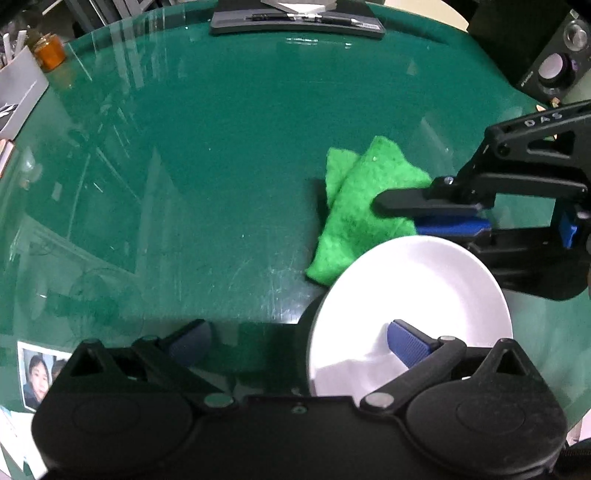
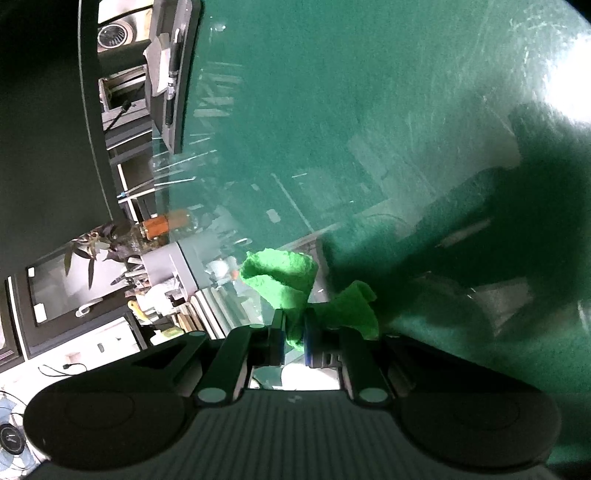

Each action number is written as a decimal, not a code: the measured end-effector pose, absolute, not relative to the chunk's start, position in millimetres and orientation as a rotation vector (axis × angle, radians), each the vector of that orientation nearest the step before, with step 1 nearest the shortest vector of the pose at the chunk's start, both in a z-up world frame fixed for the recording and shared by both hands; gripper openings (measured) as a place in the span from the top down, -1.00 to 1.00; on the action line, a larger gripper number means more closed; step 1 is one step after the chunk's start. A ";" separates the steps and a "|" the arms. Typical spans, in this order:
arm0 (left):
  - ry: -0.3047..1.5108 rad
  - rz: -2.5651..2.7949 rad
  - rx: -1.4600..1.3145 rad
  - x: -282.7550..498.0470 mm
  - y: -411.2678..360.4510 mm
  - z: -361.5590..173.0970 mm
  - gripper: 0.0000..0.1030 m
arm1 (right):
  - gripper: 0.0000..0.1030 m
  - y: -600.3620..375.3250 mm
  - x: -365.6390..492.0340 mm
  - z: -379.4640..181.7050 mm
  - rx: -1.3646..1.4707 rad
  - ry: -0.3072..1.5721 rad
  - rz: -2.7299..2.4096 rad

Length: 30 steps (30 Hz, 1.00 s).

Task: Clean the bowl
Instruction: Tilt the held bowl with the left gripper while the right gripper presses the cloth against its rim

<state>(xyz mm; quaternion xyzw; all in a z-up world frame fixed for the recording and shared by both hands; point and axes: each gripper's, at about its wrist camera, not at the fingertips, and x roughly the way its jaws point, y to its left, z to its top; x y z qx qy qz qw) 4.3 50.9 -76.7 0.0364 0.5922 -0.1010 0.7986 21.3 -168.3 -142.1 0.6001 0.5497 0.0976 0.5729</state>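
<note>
A: Where is the bowl (image 1: 406, 314)?

B: The white bowl sits on the green glass table (image 1: 203, 166), low and to the right in the left wrist view. Take it as the landmark. The left gripper (image 1: 299, 338) hangs over its near-left rim with its jaws spread wide; one blue pad (image 1: 408, 341) is over the bowl's inside, the other is outside the rim to the left. Nothing is pinched between them.

A: And the cleaning cloth?

B: The green scouring cloth (image 1: 354, 206) is just beyond the bowl's far rim. The right gripper (image 2: 294, 341) has its jaws clamped together on one end of it; whether the free end rests on the glass, I cannot tell.

A: So which step is this?

B: I judge it the set-up for wiping: cloth in hand, bowl not yet steadied. The next move seems to call for the left jaws to close on the bowl's rim, then for the cloth to come into the bowl.

A: The surroundings?

B: The glass is scratched and reflective. Beyond the bowl, at the table's far edge, lies a dark tray with pens (image 1: 295, 22); far left stands an amber jar (image 1: 50, 51); far right a black speaker (image 1: 554, 66). A photograph (image 1: 40, 373) lies under the glass, left of the bowl.
</note>
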 end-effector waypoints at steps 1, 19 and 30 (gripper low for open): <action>1.253 -0.214 0.074 3.6 52.0 -80.2 -1.00 | 0.79 -167.5 21.4 -142.3 1.404 1.291 0.228; 1.191 -0.105 0.427 -17.7 15.1 -98.4 -0.63 | 0.79 -166.8 23.9 -136.3 1.377 1.298 0.250; 1.205 -0.077 0.474 -27.7 16.4 -102.2 -0.99 | 0.79 -161.8 25.4 -135.4 1.357 1.310 0.256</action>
